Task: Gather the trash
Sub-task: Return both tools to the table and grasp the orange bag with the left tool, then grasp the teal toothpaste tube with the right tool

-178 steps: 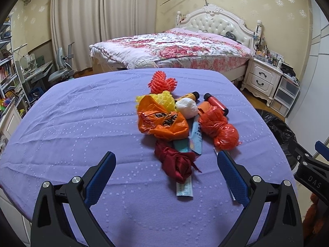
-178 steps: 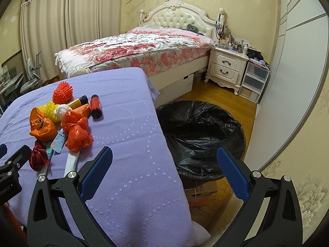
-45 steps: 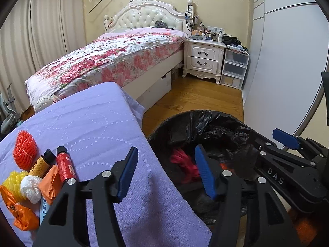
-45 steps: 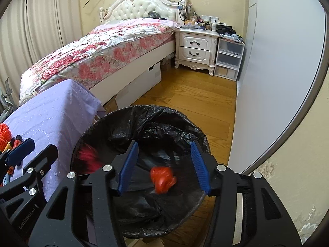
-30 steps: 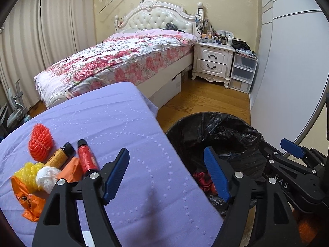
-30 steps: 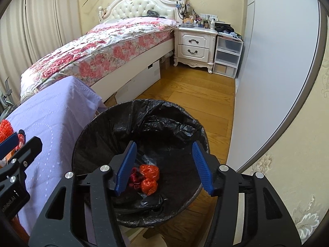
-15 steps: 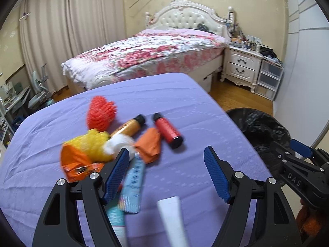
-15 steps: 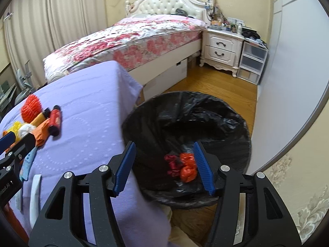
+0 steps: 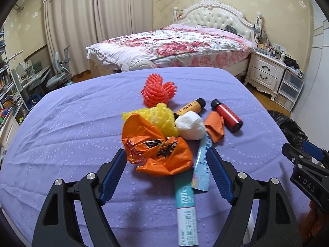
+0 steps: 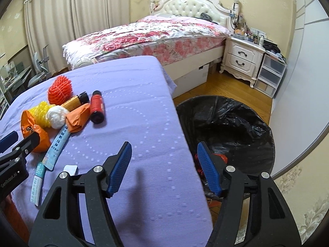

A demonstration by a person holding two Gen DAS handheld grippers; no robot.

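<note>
Hovering with fingers spread and empty, jaws just widening, the left gripper (image 9: 166, 175) risks snagging the teal sachet (image 9: 202, 164) beneath the crumpled orange plastic bag (image 9: 158, 150) and dragging it off the purple-clothed bench (image 9: 61, 127).

both wrist views downward, shared table (image 9: 82, 127)

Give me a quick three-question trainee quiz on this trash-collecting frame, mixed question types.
1. True or false: the left gripper is shut on the orange bag.
2. What lies nearest the red bottle: A) orange paper scrap B) red spiky ball C) yellow foam net?
3. What is already inside the bin?

Key
1. False: its jaws stand open, either side of the bag's near end.
2. A
3. Red trash, low inside, partly hidden behind the open right gripper.
</note>
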